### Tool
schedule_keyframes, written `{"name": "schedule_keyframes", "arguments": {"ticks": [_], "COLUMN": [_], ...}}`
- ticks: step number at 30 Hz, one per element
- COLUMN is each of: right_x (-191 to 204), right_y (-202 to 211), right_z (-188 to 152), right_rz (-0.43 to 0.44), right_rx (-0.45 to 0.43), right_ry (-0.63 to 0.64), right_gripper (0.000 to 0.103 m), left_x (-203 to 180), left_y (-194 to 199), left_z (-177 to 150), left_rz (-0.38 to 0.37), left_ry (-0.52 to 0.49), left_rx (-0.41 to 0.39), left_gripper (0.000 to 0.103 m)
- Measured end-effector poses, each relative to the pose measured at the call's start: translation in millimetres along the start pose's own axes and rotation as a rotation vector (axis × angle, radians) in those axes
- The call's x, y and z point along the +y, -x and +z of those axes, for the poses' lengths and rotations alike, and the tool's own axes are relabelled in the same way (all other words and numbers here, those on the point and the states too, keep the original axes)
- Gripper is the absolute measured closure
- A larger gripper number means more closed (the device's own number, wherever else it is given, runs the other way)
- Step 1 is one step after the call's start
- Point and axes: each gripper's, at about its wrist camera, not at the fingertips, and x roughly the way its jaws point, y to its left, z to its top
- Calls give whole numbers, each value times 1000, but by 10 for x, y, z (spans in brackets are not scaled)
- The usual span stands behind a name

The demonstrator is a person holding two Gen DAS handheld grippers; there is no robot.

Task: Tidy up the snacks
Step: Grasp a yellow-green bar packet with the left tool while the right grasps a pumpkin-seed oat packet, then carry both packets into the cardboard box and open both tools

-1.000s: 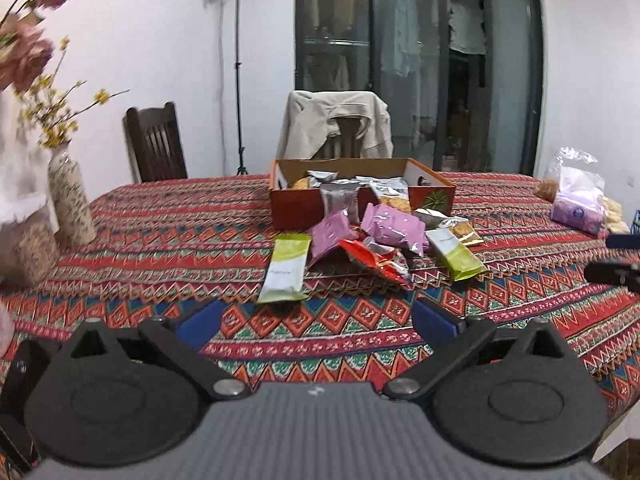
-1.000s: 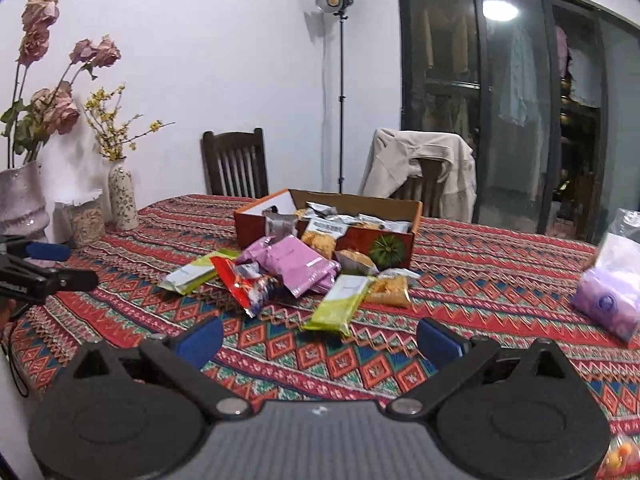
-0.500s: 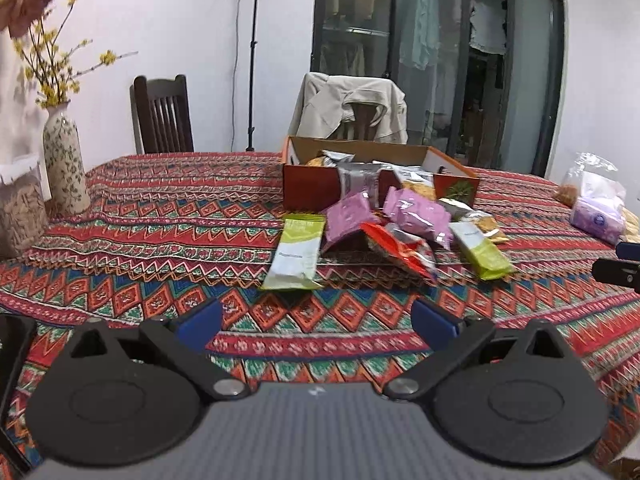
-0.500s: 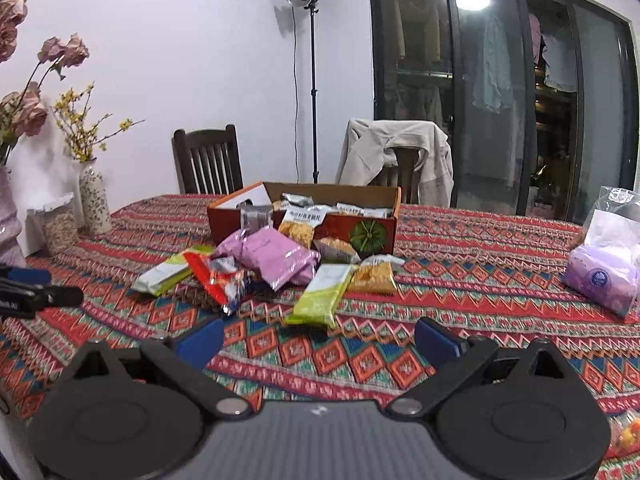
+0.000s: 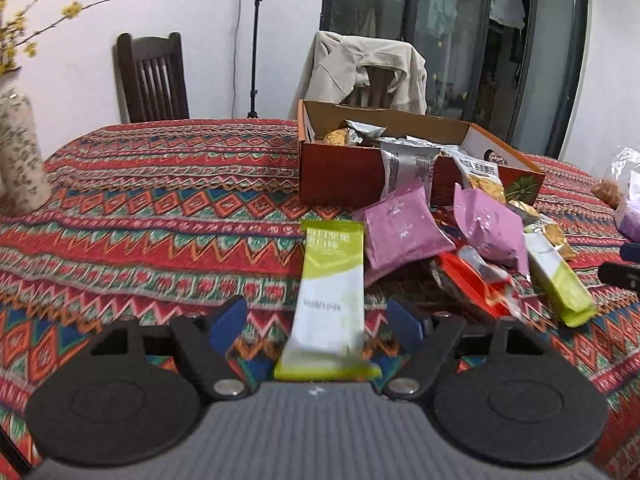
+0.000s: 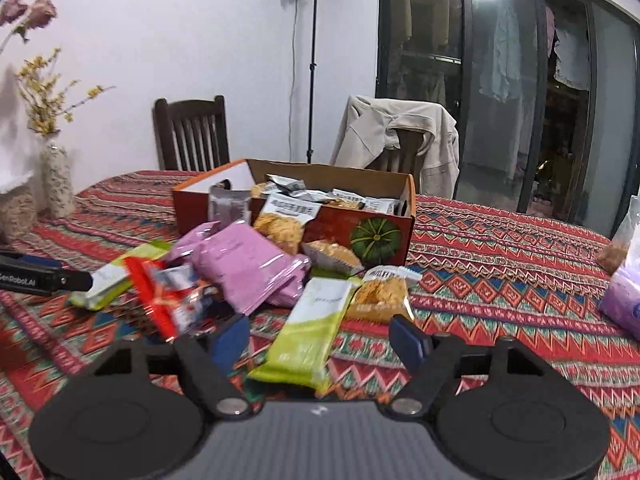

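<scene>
An orange cardboard box (image 5: 340,172) (image 6: 384,236) holds several snack packets. Loose snacks lie in front of it: pink packets (image 5: 404,228) (image 6: 248,264), a red packet (image 5: 476,284) (image 6: 160,300) and yellow cracker packets (image 6: 380,292). My left gripper (image 5: 316,326) is open, with a green-and-white bar (image 5: 332,304) lying between its blue pads. My right gripper (image 6: 320,340) is open, with a second green bar (image 6: 308,328) (image 5: 556,280) between its pads. Neither bar is gripped.
The table carries a red patterned cloth (image 5: 160,216). A vase (image 5: 20,152) (image 6: 56,184) stands at the left. A clear bag with a purple pack (image 6: 624,292) lies at the right. Two chairs (image 6: 192,132) stand behind the table.
Both grippers have moved forward and down toward the snack pile. Each now has a green bar between its open pads.
</scene>
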Motion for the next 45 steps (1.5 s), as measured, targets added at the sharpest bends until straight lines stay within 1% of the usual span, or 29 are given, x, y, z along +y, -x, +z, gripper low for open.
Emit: {"name": "schedule_keyframes", "arguments": {"ticks": [3,5,6,10,12,13,14,15,16,18,19,20,24,26,28,29,30,34,37,38,42,45], "right_x": [-113,-174,-189,-279,-342,-374,-412,-456,-500,-572,-591,-611,-704,-642,-573,-556,-558,-636,-676,-683,-671,-598], "right_y": [-215,-379,-450,-709,-835,-895,-958,-1029,-1089,-1179,-1216,-1250,-1288,-1288,-1317,-1319,-1313,-1137,-840,-684,-96,263], "right_z": [95,161,186,246,257,256,251,247,245,245,246,234,164,155,158,158,156,137,32,-23,-252,-394], "right_rz": [13,20,15,-20,-49,-63,-72,-75,-70,-64,-67,-72,-67,-83,-79,-77,-68,-94,-124,-131,-107,-73], "right_rx": [10,23,28,43,52,56,65,79,86,91,92,95,114,120,131,129,128,128,117,108,87,67], "right_ry": [-31,-43,-37,-28,-20,-18,-19,-29,-44,-78,-88,-98,-140,-86,-56,-46,-45,-65,-74,-80,-139,-154], "right_gripper": [30,35,36,37,37,37,38,40,42,44,49,51,52,51,51,53,58,64,64,64,64,64], "left_x": [-14,-8,-2,43,66,75,79,84,91,126,144,157,151,114,98,90,79,9,-56,-87,-226,-298], "left_y": [-159,-256,-296,-431,-487,-498,-506,-508,-512,-516,-511,-502,-492,-488,-482,-468,-440,-152,132,241,646,876], "left_z": [74,101,108,114,102,92,97,96,96,94,92,95,71,63,64,66,64,28,-69,-118,-314,-408], "left_rz": [5,7,5,-8,-16,-13,-4,4,11,10,6,6,9,14,25,32,35,35,19,12,-9,-21], "left_ry": [-19,-20,-17,1,12,13,11,7,7,22,30,34,13,-7,-6,-3,-1,5,28,33,24,4], "left_rx": [9,19,23,39,50,44,36,31,26,19,16,15,4,4,4,7,7,-32,-39,-40,-38,-44], "left_gripper": [27,28,29,34,42,43,50,59,62,62,62,62,62,62,63,64,65,66,66,66,66,66]}}
